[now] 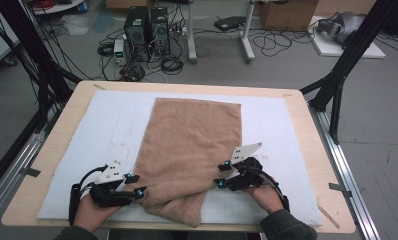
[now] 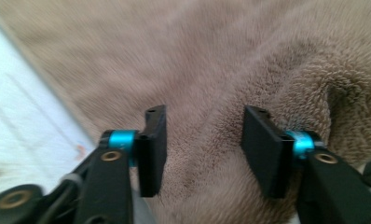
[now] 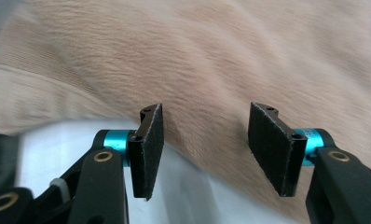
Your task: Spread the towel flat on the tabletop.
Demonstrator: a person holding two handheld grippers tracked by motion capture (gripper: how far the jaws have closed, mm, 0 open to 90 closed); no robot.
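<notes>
so this looks like a towel folding job, and going by the pics it's barely underway. the brown towel [image 1: 189, 150] lies spread in the middle of the frame on a white mat [image 1: 272, 125] that covers the wooden table [image 1: 312, 150]. its far edge, up toward the top of the frame, is flat and square. the near edge at the bottom of the frame is bunched and partly rolled over on itself, with a lumpy corner hanging toward the table's front edge. so my read: no clean fold yet, the whole fold is still left, maybe just the first lift of the near end has begun.

left gripper [image 1: 137, 186] sits at the lower left of the high view, right at the towel's near left corner. in its own view the jaws stand apart with towel pile [image 2: 207, 93] behind and between them, not pinching anything as far as i can see. so open, nothing held.

right gripper [image 1: 221, 175] is at the lower right of the towel, on its right edge. its own view shows the jaws spread wide over the towel's edge [image 3: 211, 70] where it meets the mat, pads not pressing on cloth. also open.

brands or writing: nothing readable. faint pencil-like lines on the mat, and some computer towers [image 1: 147, 32] on the floor at the top of the frame, no legible labels.
</notes>
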